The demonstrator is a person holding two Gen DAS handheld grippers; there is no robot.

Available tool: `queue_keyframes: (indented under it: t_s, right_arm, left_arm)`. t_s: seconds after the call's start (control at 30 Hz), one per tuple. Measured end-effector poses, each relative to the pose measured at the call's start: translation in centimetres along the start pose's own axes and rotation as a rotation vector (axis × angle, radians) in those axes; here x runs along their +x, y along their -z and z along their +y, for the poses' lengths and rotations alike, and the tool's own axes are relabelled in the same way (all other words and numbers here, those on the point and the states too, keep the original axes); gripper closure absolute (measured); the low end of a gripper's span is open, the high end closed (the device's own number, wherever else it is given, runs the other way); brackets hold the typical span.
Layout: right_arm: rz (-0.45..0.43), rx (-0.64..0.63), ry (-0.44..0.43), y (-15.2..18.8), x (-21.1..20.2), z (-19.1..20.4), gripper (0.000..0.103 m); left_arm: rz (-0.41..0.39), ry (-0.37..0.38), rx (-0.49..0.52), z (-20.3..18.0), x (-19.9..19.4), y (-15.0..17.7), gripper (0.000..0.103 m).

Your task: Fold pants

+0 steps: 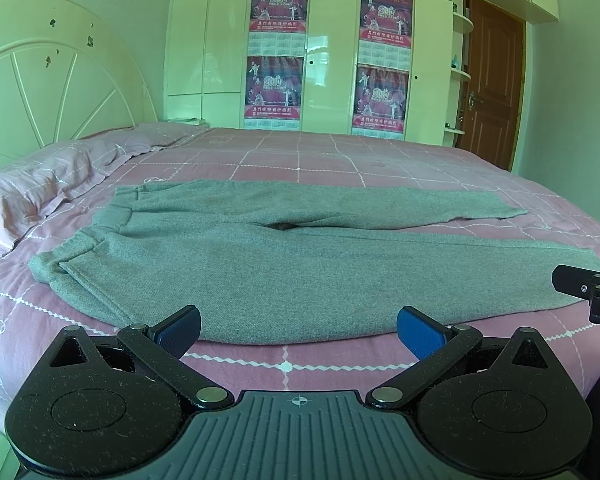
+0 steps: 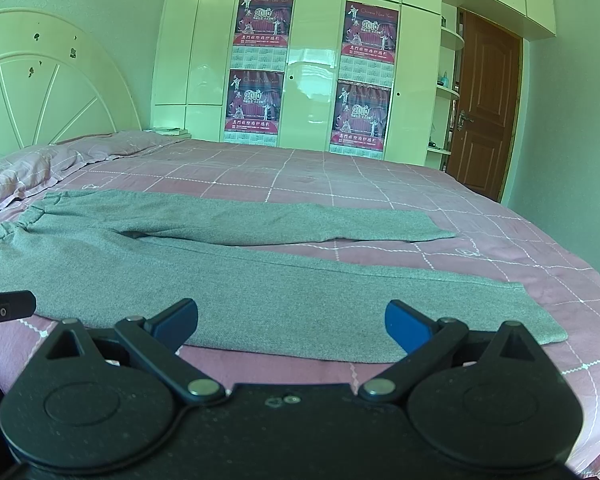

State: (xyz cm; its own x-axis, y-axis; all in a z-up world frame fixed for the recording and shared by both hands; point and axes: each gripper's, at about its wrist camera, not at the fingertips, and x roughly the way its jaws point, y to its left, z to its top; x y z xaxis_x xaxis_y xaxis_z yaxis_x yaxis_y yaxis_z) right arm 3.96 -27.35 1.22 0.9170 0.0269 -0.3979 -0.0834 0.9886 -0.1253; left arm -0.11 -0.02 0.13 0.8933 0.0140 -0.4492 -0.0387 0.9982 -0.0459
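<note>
Grey knit pants (image 1: 260,264) lie flat on the bed (image 1: 340,152), spread full length across the pink checked bedspread (image 2: 380,176). Waistband (image 1: 112,216) toward the headboard side, on my left; both legs run off to the right. The far leg (image 2: 300,220) and near leg (image 2: 340,300) part from the crotch outward, with a wedge of bedspread showing between them. Near leg's cuff (image 2: 540,320) ends close to the bed's right edge.

My left hand-held gripper (image 1: 298,330) sits at the near edge of the pants, around the hip and upper thigh, jaws spread wide, blue pads (image 1: 418,334) either side of the hem line and nothing between them. Whether the pads touch the fabric, I cannot tell.

My right hand-held gripper (image 2: 292,322) is further along the near leg, toward the cuff, jaws likewise spread wide and holding nothing (each gripper pokes into the edge of the other's view, so they are side by side along the same edge).

Surroundings: rumpled pink pillow (image 1: 32,188) by the cream arched headboard (image 1: 52,80); cream wardrobe (image 2: 312,60) behind the bed with four red 2010 calendar posters (image 1: 280,4) on its doors; brown wooden door (image 2: 484,104) at right, shut.
</note>
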Motion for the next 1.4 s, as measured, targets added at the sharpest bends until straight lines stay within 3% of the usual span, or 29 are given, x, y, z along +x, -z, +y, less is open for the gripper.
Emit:
queue_keyframes:
  t_s: [0.93, 1.23, 1.4]
  right_arm:
    - [-0.021, 0.027, -0.019, -0.7, -0.2, -0.8, 0.007]
    - [-0.032, 0.044, -0.117, -4.7, 3.0, -1.8, 0.006]
    - [-0.013, -0.002, -0.203, -8.2, 7.7, -0.6, 0.016]
  left_arm:
    - [0.013, -0.002, -0.006, 0.8, 0.1, -0.8, 0.0]
    - [0.065, -0.066, -0.13, 9.9, 4.5, -3.9, 0.0]
    - [0.063, -0.085, -0.15, 15.3, 9.1, -7.0, 0.0]
